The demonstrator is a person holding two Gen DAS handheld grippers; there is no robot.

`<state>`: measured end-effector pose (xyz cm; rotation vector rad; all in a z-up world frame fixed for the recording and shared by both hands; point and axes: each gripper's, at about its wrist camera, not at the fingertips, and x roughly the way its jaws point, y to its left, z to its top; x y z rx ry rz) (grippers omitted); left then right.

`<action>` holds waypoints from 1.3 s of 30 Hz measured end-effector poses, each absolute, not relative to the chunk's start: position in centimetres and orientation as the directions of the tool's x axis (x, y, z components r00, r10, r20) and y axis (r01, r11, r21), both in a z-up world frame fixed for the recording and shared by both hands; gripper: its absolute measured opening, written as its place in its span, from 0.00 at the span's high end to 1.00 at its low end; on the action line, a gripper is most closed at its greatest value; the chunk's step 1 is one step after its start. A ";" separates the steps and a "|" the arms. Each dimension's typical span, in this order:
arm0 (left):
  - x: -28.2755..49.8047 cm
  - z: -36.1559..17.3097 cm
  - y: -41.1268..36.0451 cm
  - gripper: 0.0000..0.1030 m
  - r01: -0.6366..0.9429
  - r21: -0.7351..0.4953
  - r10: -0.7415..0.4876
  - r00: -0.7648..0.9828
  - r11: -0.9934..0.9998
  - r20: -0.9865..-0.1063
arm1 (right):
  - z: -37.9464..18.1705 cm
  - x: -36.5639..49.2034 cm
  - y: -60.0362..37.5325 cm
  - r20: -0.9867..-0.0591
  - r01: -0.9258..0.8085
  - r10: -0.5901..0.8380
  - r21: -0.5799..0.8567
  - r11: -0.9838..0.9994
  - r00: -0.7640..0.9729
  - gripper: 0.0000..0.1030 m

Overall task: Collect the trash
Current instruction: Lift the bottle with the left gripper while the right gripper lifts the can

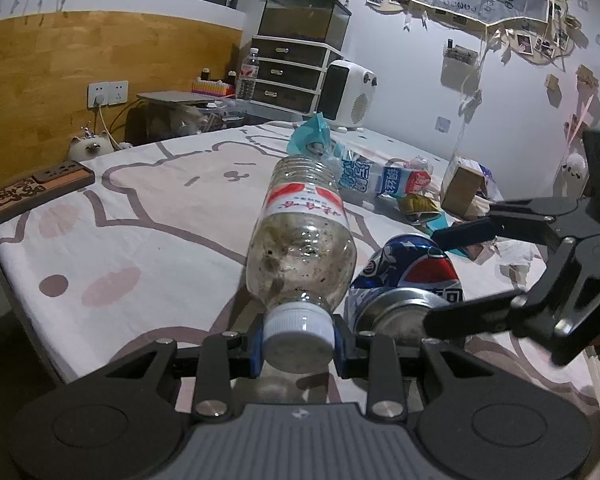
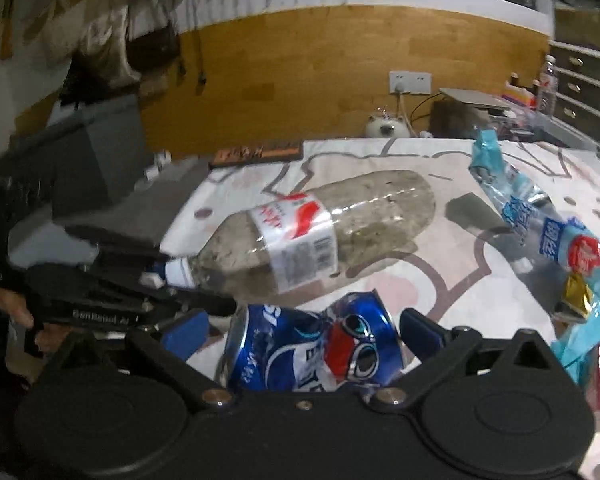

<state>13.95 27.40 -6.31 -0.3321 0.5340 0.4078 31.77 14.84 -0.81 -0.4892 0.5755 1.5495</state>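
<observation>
Bottle [image 1: 302, 240]: clear plastic, grimy inside, glossy label. Can [image 2: 316, 350]: dented metal, shiny blue print. Bed sheet [image 1: 140, 208]: matt printed cloth.

Your left gripper [image 1: 299, 346] clamps the plastic bottle [image 1: 302, 236] by its white cap [image 1: 298, 334].
Beside it, your right gripper [image 1: 448, 280] spreads wide around the crushed blue can [image 1: 410, 280] on the bedsheet [image 1: 148, 216].

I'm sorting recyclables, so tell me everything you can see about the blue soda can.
The blue soda can looks like thin metal, printed with a red, white and blue logo, and is crushed and dented. It lies on its side on the patterned bedsheet, beside the plastic bottle. The right tongs stand open around it, pads apart from it.
</observation>
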 end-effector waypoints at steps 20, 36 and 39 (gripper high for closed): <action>12.6 -5.1 26.1 0.68 -0.459 -0.207 0.298 0.799 0.864 -0.523 | -0.6 30.7 14.9 -0.688 -0.984 0.715 0.010 0.177 0.121 0.08; 10.0 -2.3 20.9 0.68 -0.402 -0.184 0.283 0.841 0.897 -0.461 | 1.8 26.3 5.4 -0.625 -0.844 0.682 0.068 0.531 0.379 0.08; 9.7 -1.8 19.5 0.68 -0.383 -0.175 0.273 0.852 0.907 -0.447 | 2.1 25.4 3.4 -0.606 -0.814 0.674 0.073 0.576 0.422 0.08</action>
